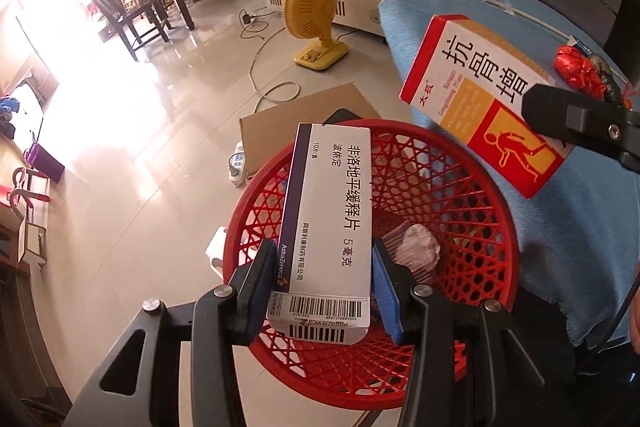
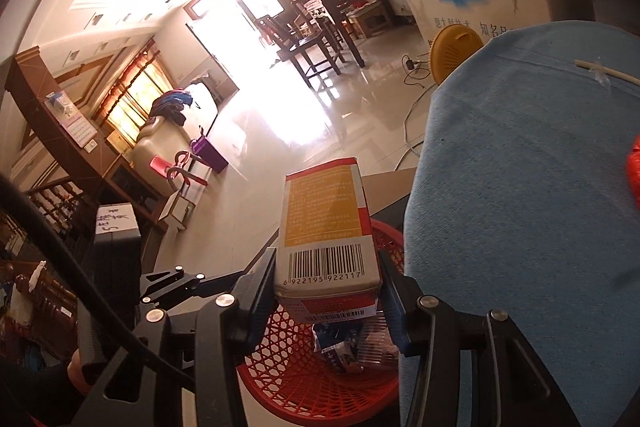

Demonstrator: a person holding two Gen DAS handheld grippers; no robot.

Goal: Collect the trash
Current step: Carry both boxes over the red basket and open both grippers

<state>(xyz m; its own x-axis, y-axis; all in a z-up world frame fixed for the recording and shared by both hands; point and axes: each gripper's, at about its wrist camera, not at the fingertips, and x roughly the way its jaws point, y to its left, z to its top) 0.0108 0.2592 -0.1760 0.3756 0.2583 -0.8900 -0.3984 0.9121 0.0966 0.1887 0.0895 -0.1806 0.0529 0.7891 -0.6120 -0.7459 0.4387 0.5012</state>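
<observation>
Plainly, left tongs [image 1: 324,291] clamp the AstraZeneca box [image 1: 326,223] over the basket [image 1: 472,187].

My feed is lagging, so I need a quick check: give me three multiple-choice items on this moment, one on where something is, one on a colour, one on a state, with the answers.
1. Where is the white medicine box held by the left gripper?
A. Over the red mesh basket
B. Flat on the blue cloth
C. On the floor by the fan

2. What colour is the fan on the floor?
A. Green
B. Yellow
C. Black

3. What is the state of the right gripper?
A. Open and empty
B. Shut on a red bag
C. Shut on the red-and-orange medicine box

Answers:
1. A: the basket's rim and mesh show below and around the box.
2. B: its grille and base are both yellow.
3. C: both fingers press the box's sides just above the basket.
</observation>
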